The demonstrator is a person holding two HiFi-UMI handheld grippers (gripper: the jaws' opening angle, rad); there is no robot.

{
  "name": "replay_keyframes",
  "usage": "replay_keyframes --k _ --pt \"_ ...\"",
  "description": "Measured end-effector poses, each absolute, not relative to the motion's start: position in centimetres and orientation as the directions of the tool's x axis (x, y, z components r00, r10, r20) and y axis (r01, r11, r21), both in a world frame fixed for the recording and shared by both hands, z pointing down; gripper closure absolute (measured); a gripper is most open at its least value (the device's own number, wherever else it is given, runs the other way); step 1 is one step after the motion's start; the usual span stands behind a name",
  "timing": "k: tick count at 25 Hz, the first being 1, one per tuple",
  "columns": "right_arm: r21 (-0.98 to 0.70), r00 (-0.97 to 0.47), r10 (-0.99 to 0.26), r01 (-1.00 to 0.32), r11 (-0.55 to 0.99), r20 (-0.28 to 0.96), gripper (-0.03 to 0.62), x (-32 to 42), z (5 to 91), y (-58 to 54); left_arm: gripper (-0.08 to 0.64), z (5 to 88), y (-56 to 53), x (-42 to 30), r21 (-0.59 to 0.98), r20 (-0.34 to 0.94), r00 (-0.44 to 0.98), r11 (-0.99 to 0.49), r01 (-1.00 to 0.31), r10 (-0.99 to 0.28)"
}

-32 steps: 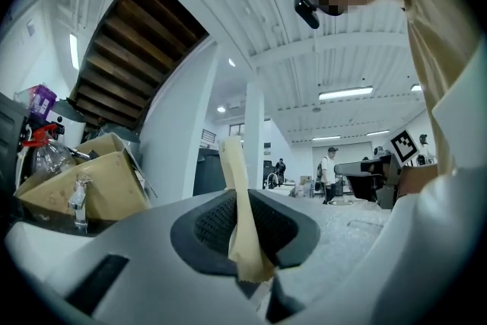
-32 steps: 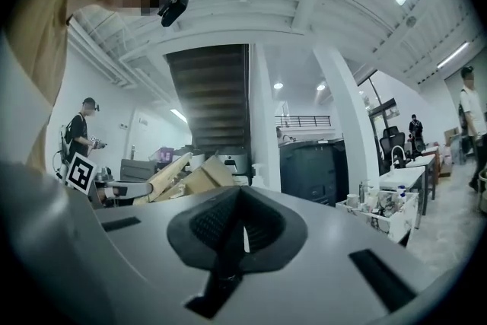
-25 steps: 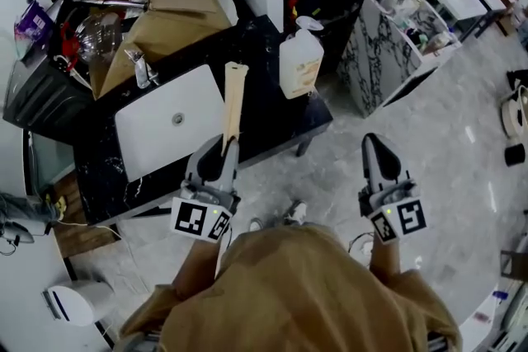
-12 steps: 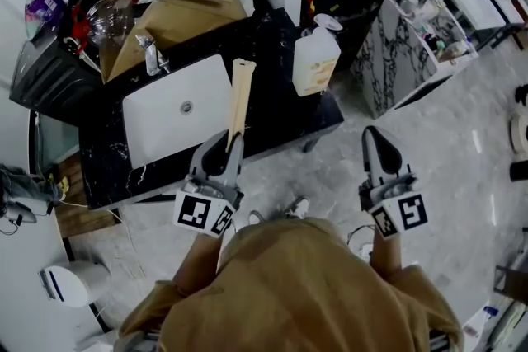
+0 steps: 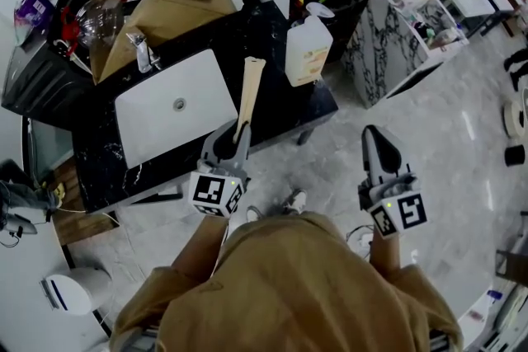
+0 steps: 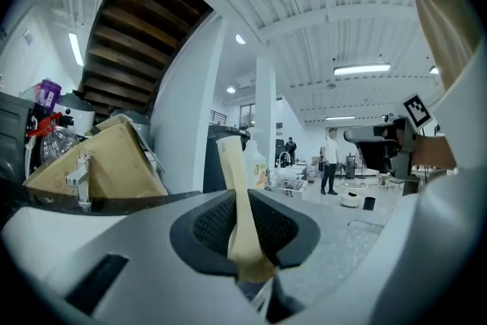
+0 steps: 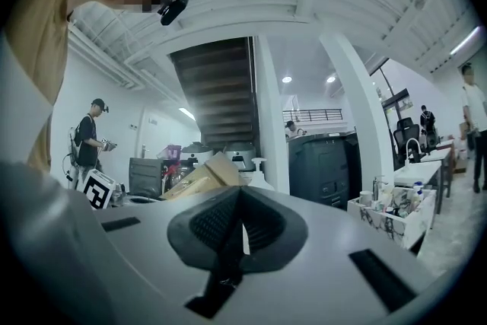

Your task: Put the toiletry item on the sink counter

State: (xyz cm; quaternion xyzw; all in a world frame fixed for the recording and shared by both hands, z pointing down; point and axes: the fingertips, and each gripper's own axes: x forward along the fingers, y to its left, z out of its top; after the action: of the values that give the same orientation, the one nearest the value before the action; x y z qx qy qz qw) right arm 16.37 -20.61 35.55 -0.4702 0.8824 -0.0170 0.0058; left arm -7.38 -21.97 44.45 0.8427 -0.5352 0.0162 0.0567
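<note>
The left gripper (image 5: 234,140) clenches a long flat beige tube (image 5: 250,88) over the black stone counter's (image 5: 266,37) front edge. The right gripper's (image 5: 376,146) jaws are closed, empty.

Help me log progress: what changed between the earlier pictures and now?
The left gripper carried the beige toiletry item rightward, from the edge of the white basin to above the black counter. Its grip stayed; the right gripper stayed shut and empty.

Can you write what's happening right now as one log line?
left gripper: shut on tan toiletry pack | pack: over black sink counter, beside white basin | right gripper: shut, empty | placing: not yet done
</note>
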Motion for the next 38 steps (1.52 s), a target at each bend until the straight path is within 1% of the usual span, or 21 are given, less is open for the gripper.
replay_keyframes --k 7,18,24,38 --pt "-0.034 -0.537 -0.844 -0.843 0.536 0.006 0.589 16.8 35.6 -19.5 0.52 47.8 -23.4 -5.9 0.053 0.158 0.449 -0.447 -0.893 -0.879" --pt "-0.037 -0.523 -0.852 -0.852 0.522 0.008 0.589 17.3 35.7 -18.8 0.52 52.5 -26.3 -5.4 0.089 0.267 0.424 -0.416 -0.905 -0.865" --pt "-0.037 -0.516 -0.856 -0.856 0.516 0.011 0.589 17.8 35.9 -18.5 0.52 53.8 -27.7 -5.4 0.08 0.308 0.402 -0.397 -0.914 -0.862" --pt "-0.043 -0.523 -0.852 -0.852 0.522 0.02 0.589 18.0 36.4 -19.0 0.52 58.0 -31.3 -4.7 0.099 0.463 0.377 -0.376 -0.921 -0.802"
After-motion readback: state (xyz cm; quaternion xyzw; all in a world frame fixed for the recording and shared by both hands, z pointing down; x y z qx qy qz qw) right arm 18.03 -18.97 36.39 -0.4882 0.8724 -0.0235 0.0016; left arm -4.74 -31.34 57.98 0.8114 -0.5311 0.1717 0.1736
